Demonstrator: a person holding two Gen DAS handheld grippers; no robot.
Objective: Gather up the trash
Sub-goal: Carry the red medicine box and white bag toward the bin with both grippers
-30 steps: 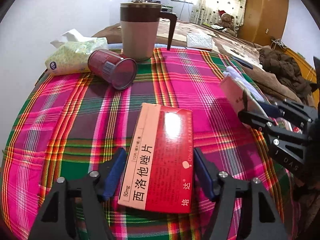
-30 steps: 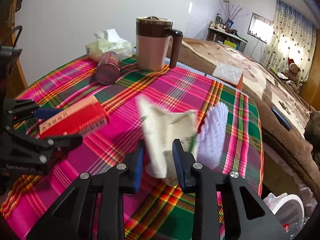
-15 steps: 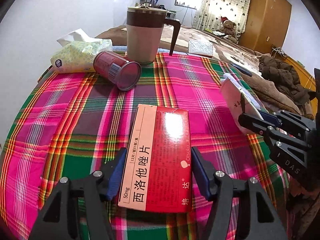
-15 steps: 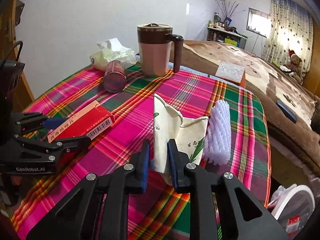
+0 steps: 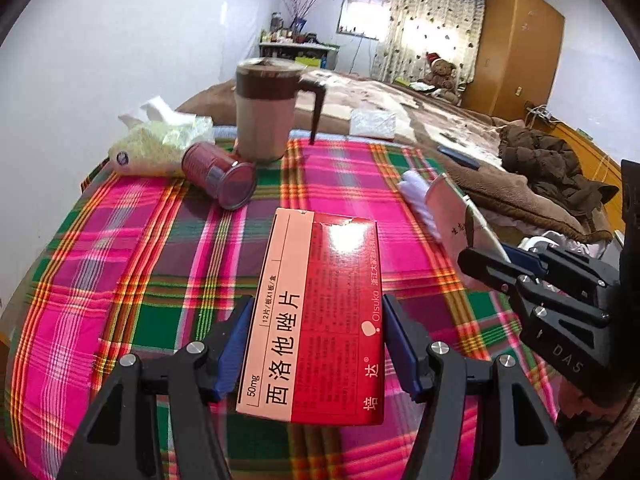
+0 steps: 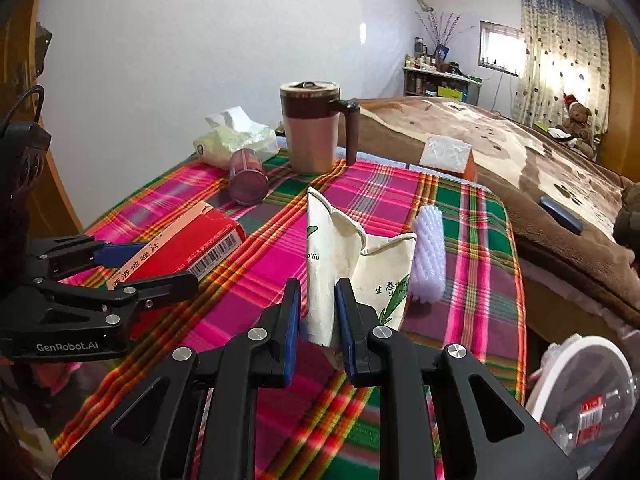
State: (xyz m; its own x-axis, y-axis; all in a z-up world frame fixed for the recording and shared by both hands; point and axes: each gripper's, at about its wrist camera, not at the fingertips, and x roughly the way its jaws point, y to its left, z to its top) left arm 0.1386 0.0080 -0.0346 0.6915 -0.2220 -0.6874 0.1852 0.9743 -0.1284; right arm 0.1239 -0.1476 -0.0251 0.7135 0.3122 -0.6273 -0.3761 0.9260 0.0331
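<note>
Gripping one piece of rubbish each, the left gripper (image 5: 316, 344) has its blue pads clamped on the long sides of the red medicine box (image 5: 320, 312), and the right gripper (image 6: 317, 320) is squeezed tight on the crumpled paper cup (image 6: 352, 268), both looking clear of the plaid tablecloth (image 5: 160, 264), probably so two items go in one trip. That box runs lengthwise straight out from the jaws toward the mug (image 5: 264, 112), torn flap at the far end. Standing near-upright, the cup points its open mouth up, and the white-rimmed bin (image 6: 580, 384) waits low to the right.
</note>
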